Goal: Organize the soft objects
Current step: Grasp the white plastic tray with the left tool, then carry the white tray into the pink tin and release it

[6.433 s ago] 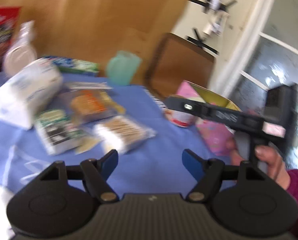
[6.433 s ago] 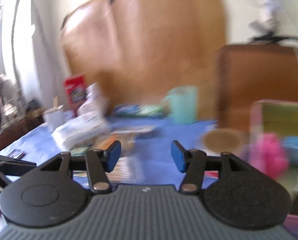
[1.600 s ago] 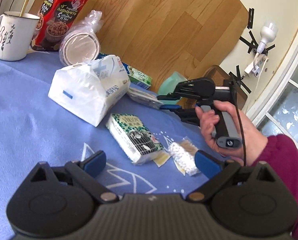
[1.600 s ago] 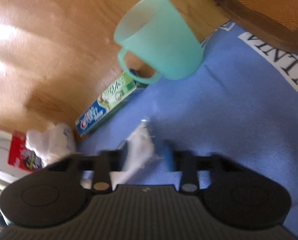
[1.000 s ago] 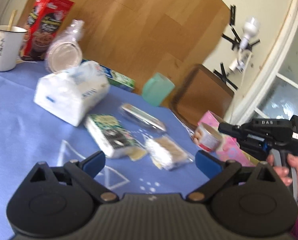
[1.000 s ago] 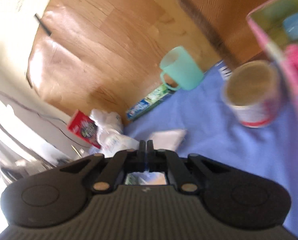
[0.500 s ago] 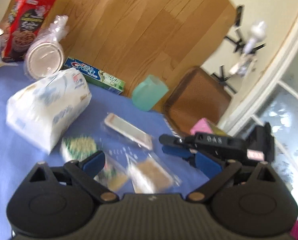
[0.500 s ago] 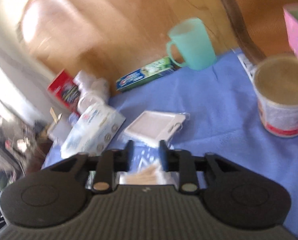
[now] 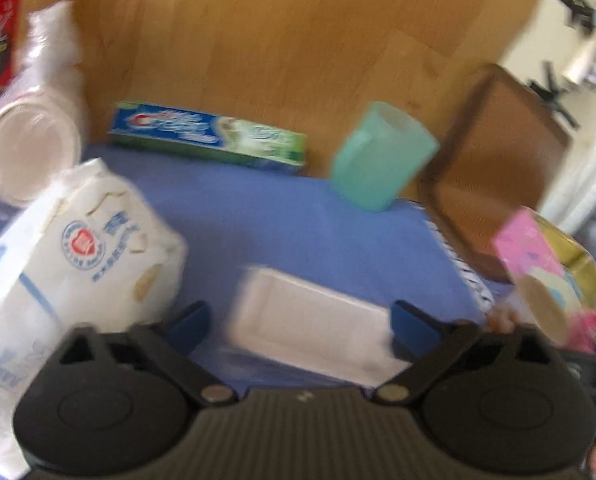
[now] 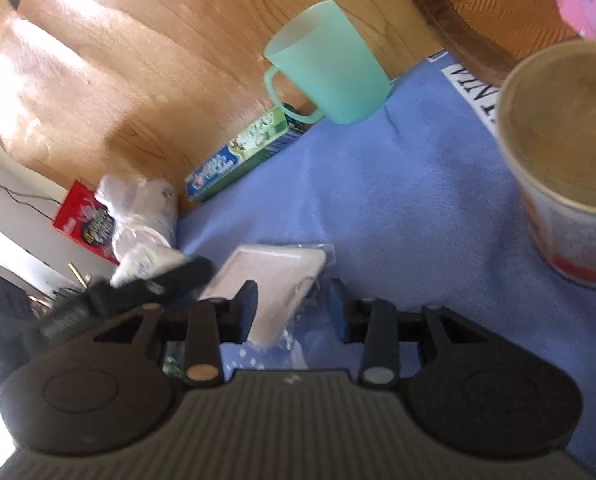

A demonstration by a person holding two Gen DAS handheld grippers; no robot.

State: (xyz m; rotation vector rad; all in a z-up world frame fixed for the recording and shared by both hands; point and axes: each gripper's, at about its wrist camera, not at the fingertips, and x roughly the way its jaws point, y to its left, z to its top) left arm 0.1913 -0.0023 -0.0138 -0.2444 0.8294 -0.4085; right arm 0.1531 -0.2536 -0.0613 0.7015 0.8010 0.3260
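Left wrist view — 1 white flat packet (image 9: 310,320) between closing fingers (image 9: 186,322), untouched; 1 mug (image 9: 382,158).

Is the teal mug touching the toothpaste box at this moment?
Cannot tell. In the right wrist view the teal mug's handle overlaps the end of the toothpaste box; in the blurred left wrist view a gap shows between them, so the views disagree.

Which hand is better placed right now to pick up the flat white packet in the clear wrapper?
Probably left. The flat white packet lies squarely between the left gripper's widely spread, closing jaws. The right gripper's jaws are opening, narrower, around only the packet's near corner.
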